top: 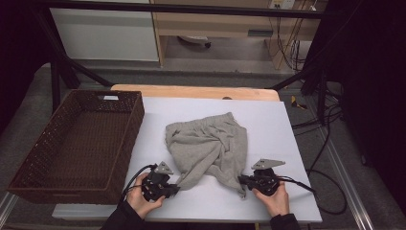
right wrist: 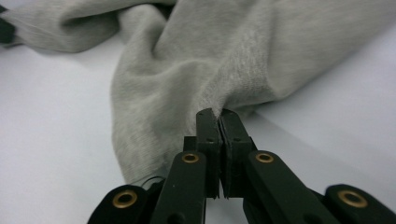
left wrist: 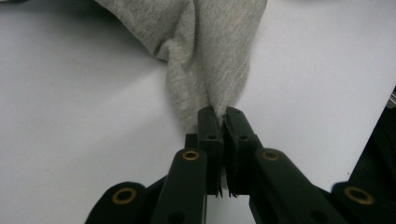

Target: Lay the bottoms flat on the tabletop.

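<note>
The grey shorts (top: 208, 146) lie crumpled mid-table on the white sheet (top: 282, 124). The left gripper (top: 176, 188) and right gripper (top: 242, 181) each pinch a near corner. A brown wicker basket (top: 131, 139) stands just left, apart from the cloth.

A pair of light grey, soft knit fabric shorts (top: 207, 146) lies crumpled at the centre of the frame on the white tabletop (top: 287, 139). Its gathered waistband is toward the top of the frame, and the cloth is twisted in folds. Two drawn-out corners reach the lower left and lower right, each pinched to a point.
</note>
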### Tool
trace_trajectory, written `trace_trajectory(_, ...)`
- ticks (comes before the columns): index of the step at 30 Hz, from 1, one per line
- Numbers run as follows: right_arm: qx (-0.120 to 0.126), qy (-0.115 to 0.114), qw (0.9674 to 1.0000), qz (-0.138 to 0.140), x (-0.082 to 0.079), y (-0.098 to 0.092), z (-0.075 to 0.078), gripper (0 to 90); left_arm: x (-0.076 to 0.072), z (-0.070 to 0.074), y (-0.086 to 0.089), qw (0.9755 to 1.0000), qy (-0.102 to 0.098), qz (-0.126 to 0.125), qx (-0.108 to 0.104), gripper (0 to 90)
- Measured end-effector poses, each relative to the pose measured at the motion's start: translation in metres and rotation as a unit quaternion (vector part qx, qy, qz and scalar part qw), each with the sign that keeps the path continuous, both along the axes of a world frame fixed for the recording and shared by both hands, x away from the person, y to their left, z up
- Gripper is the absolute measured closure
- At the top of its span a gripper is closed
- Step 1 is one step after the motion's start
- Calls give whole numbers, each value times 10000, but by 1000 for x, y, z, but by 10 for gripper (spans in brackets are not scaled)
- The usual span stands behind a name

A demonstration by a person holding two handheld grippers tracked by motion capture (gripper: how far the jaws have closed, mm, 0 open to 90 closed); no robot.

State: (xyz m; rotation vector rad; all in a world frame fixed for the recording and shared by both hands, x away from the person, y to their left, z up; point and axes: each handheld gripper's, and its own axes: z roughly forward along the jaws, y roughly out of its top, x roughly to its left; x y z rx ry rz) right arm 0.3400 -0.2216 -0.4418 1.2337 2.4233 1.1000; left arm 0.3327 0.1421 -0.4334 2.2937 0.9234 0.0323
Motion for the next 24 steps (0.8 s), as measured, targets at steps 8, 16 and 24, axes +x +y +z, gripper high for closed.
trace_trajectory(8, -334, -403, 9969, -581, -6, -61, 39, 885, -1, 13, 5, 9998, 6, -37, -184, 864)
trace_trajectory(16, -236, -535, 9975, -405, 8, -47, 33, 617, 7, 24, 11, 9988, -185, 105, -449, 659)
trace_trajectory(24, -159, -881, 9936, -693, 40, -49, 29, 434, 38, 20, 5, 9962, -321, 569, -582, 437)
